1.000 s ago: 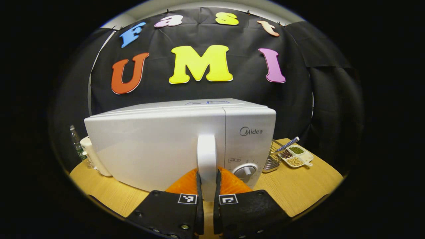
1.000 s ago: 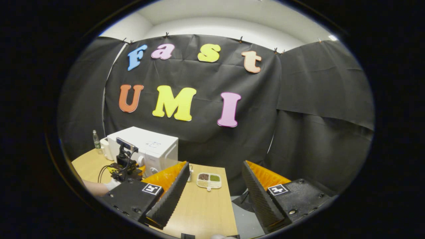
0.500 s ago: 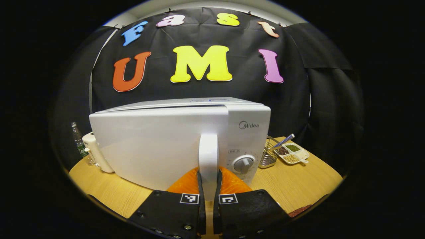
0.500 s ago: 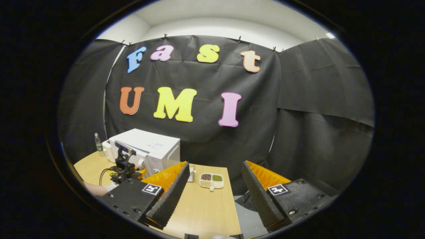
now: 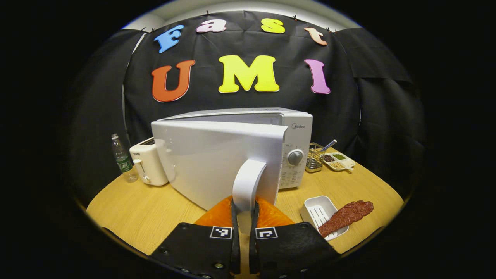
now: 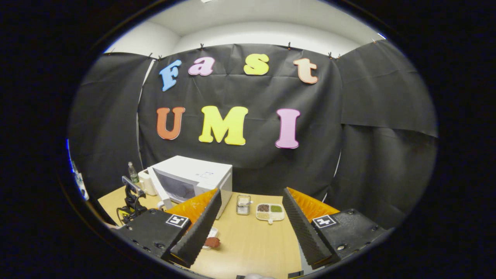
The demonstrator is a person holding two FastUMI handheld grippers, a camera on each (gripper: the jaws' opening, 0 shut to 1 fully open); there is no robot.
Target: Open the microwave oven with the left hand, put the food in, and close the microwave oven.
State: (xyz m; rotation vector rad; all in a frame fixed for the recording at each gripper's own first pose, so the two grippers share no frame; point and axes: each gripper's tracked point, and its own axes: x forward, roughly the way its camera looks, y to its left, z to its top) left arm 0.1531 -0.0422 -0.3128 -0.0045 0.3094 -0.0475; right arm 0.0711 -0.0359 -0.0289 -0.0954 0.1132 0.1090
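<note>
Against the frame half a second back, the microwave door [image 5: 217, 162] has swung well out from the microwave oven [image 5: 271, 116], a gap showing along its top edge, and the control panel with one dial [image 5: 295, 157] now stands clear to the right of it; the tray and food at near right have come into the left gripper view. Left to right on the wooden table [image 5: 135, 209], far side: one water bottle [image 5: 121, 159], one white toaster [image 5: 148, 164], the one microwave, one wire basket [image 5: 314, 159] holding a striped straw, one divided dish [image 5: 338, 160] with three fillings. Near right: one white tray [image 5: 321, 211] with one piece of reddish-brown meat [image 5: 346, 216] lying across its right rim (the food, well outside the oven). The left gripper [image 5: 244, 217] is clamped on the door handle [image 5: 247, 184], a finger pressing each side. In the right gripper view the door [image 6: 159, 190] stands ajar with the dark cavity visible, the left gripper [image 6: 131, 195] at its near edge, and the right gripper [image 6: 250, 224] hangs above the table with fingers wide apart, holding nothing.
</note>
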